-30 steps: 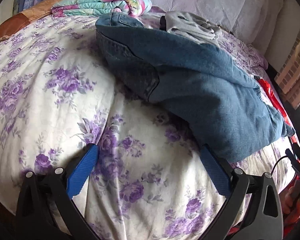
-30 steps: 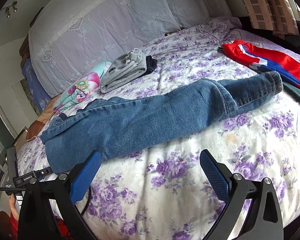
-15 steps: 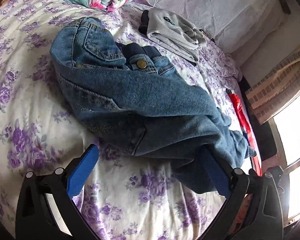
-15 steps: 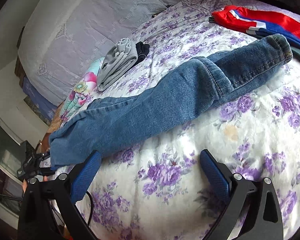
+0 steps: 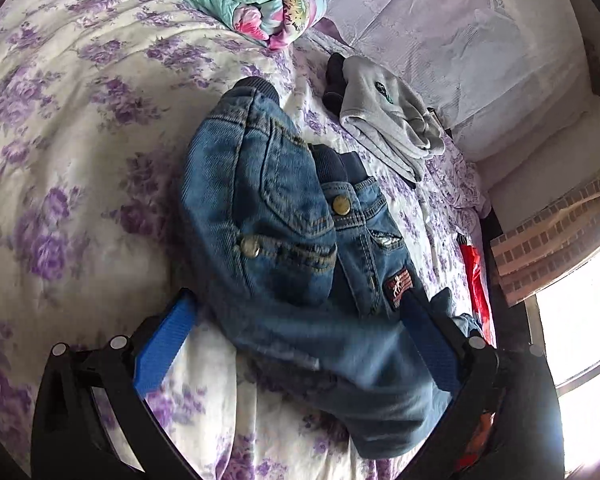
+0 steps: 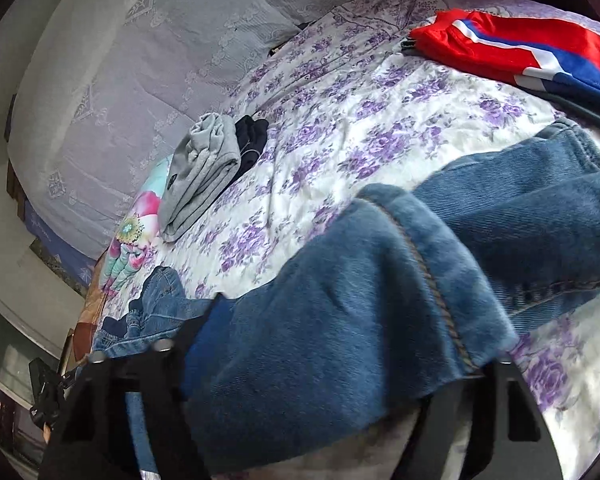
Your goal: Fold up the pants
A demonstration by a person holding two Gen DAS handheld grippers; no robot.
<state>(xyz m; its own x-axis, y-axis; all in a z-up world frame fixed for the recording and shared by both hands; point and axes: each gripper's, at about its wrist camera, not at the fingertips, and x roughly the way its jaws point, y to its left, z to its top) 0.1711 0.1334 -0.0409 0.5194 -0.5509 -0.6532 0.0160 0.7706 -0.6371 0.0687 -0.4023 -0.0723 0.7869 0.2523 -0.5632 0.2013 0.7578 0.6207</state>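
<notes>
Blue jeans (image 5: 284, 248) lie on a purple-flowered bedspread (image 5: 60, 128), waist with brass button at the far end, legs running toward the red clothes. My left gripper (image 5: 296, 344) is open, its blue pads on either side of the jeans near the seat. In the right wrist view the jeans' leg (image 6: 340, 320) fills the space between the fingers of my right gripper (image 6: 332, 368). The jaws stand wide apart around the folded leg; the fingertips are hidden by denim.
A folded grey garment (image 5: 384, 120) on a dark one lies beyond the waist, also in the right wrist view (image 6: 200, 176). A rolled floral blanket (image 5: 236, 0) lies at the bed's head. Red, white and blue clothes (image 6: 520, 52) lie at the far right. A window (image 5: 580, 340) is at right.
Both grippers have moved forward and down onto the jeans. The left now straddles the seat; the right now has the leg between its fingers. Both stay open.
</notes>
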